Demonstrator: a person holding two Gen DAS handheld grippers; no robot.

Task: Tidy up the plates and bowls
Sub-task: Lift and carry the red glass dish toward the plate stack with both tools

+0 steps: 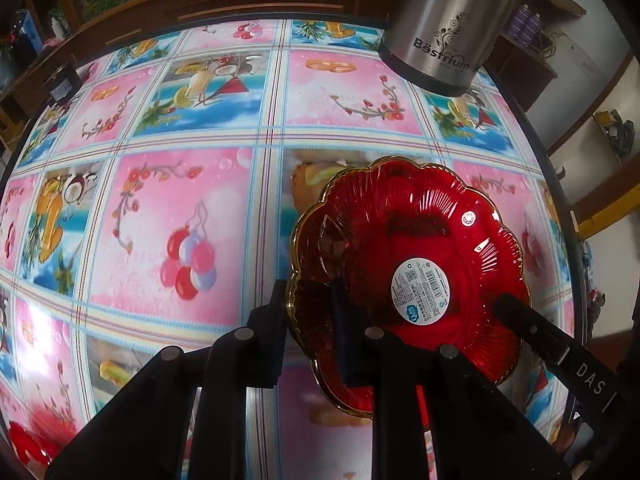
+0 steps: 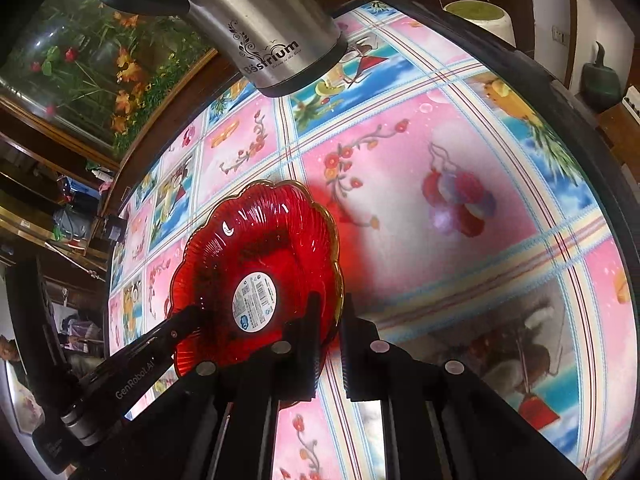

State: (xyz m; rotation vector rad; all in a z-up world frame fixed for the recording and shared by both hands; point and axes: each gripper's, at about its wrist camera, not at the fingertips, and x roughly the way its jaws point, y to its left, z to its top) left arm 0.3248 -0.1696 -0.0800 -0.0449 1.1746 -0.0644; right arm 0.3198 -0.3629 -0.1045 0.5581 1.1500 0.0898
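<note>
Over the counter (image 1: 192,200), red plate (image 1: 420,248) is held w/ both tongs pinching opposite rim edges: left tongs (image 1: 310,312), right tongs (image 2: 330,320). Judgement: keep it level, lift w/ both together, clear the steel flask (image 1: 448,32).

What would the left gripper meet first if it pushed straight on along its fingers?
The left gripper is already clamped on the rim of the red scalloped glass plate, so the plate comes first; beyond it, probably the pink patterned tablecloth, though depth is unclear.
</note>
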